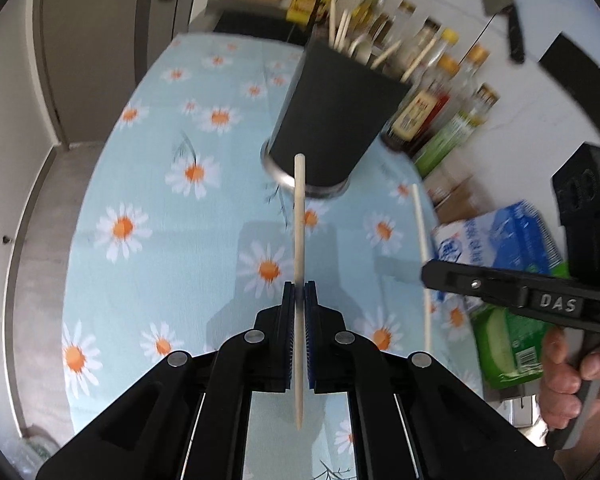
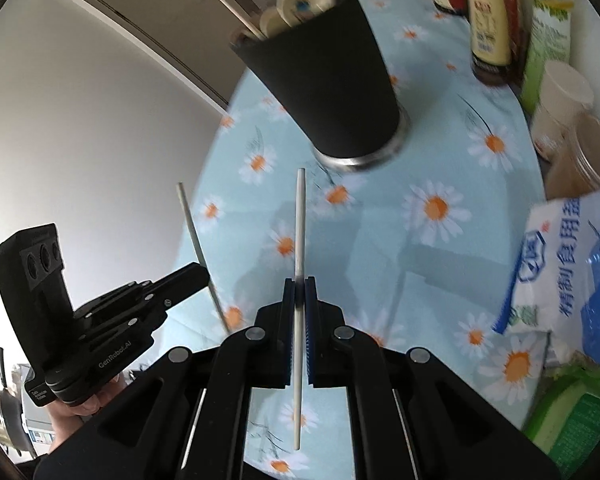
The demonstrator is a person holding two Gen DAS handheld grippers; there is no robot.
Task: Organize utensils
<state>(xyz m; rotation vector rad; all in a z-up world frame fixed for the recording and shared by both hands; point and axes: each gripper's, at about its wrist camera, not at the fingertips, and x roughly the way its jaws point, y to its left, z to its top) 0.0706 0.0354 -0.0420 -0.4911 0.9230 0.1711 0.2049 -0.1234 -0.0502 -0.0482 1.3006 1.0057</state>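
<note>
Step in hand: carrying 2 chopsticks toward the black cup; both are lifted off the surface and not yet put in.
Left hand-held gripper: closed on the left chopstick, which is clamped near its middle and points at the base of the cup.
Right hand-held gripper: closed on the right chopstick, clamped in the same way, its tip pointing just below the cup.
Cup: stands upright on the surface, ahead of both grippers, near the bottles; it already holds other chopsticks and spoons.
Rest of surface: no loose utensil is seen on the flower cloth in these views.
Next move, my judgement: raise each chopstick above the rim, tilt it so that 1 end points down into the opening, then loosen the grip only when the end is inside.
Care needed: the cup is crowded, so each stick needs a free gap; the 2 grippers are near each other and should go 1 after the other.
</note>
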